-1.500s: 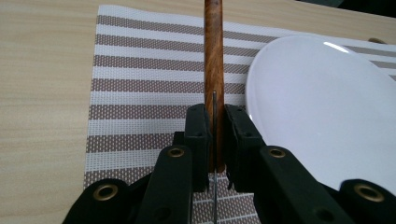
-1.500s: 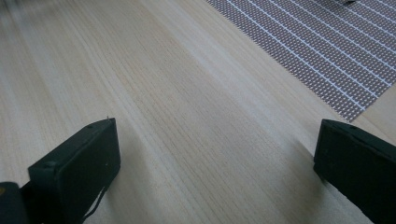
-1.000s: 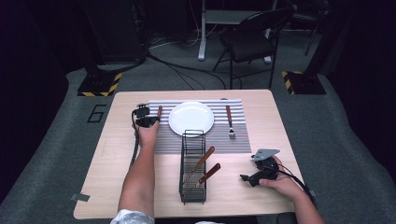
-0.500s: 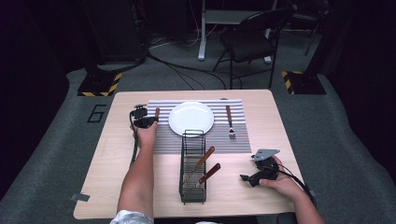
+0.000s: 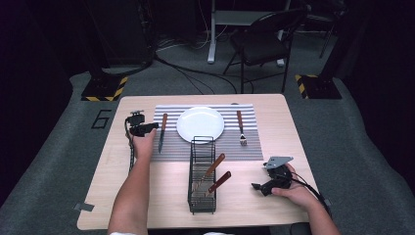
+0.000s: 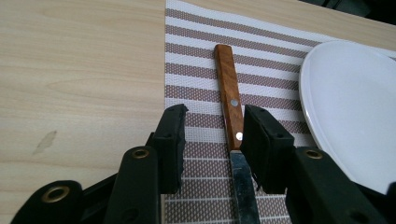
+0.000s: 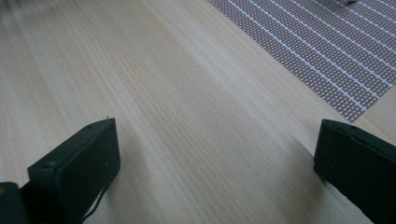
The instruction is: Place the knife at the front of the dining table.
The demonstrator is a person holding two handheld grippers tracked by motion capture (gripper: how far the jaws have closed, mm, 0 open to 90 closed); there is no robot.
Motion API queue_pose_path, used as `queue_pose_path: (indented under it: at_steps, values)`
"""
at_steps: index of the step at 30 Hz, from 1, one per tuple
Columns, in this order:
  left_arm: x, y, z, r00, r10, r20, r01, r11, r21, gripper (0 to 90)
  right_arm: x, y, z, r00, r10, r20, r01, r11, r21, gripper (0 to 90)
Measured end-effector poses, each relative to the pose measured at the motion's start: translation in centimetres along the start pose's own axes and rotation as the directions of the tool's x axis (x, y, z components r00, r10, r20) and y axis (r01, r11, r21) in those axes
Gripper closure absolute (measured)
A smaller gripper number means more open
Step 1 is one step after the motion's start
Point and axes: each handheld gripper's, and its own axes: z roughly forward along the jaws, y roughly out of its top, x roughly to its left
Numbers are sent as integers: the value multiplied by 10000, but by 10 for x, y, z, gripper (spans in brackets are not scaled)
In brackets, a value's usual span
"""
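A wooden-handled knife lies on the striped placemat, just left of the white plate. My left gripper sits at the mat's left edge beside the knife. Its jaws have just been opening. In the left gripper view the knife lies flat between the parted jaws of the left gripper, close to the right-hand one, and the pads do not press on it. My right gripper rests at the table's front right. In its own view the right gripper stands wide open over bare wood.
A fork lies on the mat right of the plate. A black wire basket stands in front of the mat with two wooden-handled utensils leaning in it. A folding chair stands on the floor behind the table.
My left gripper has let go of the knife and drawn back a little to the left. The knife now lies free on the mat. The right hand has not moved.
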Motion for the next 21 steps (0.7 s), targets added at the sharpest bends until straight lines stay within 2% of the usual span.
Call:
queue_pose_path:
  at_steps: [2,6,8,9,11,13,16,17,21]
  values:
    - [1,0,-4,10000,84,-6,-84,10000,-32,574,0,0,0,10000,21,-25,-21,10000,15,0]
    - [2,1,-14,9993,81,365,-74,9998,-189,552,0,0,0,10000,-20,-42,20,10000,31,0]
    - [1,2,-18,9981,428,443,-421,9990,-154,552,-1,0,0,10000,-64,-38,64,10000,27,0]
    - [-1,2,-21,9978,456,483,-449,9989,-150,552,-1,0,0,10000,-56,-42,57,10000,42,0]
    - [-4,2,-30,9948,729,709,-708,9970,-318,551,-1,0,0,10000,-43,-48,43,10000,43,0]
    - [-8,3,-38,9909,950,949,-916,9950,-395,545,-1,0,0,10000,-57,-43,57,10000,41,0]
    - [-13,2,-52,9824,1451,1177,-1396,9888,-535,532,-1,0,0,10000,-48,-46,48,10000,43,0]
    - [-15,1,-57,9793,1587,1254,-1504,9859,-726,529,-1,0,0,10000,-68,-43,68,10000,30,0]
    - [-20,1,-77,9680,2008,1506,-1883,9777,-930,522,0,0,0,10000,9,-35,-9,10000,19,0]
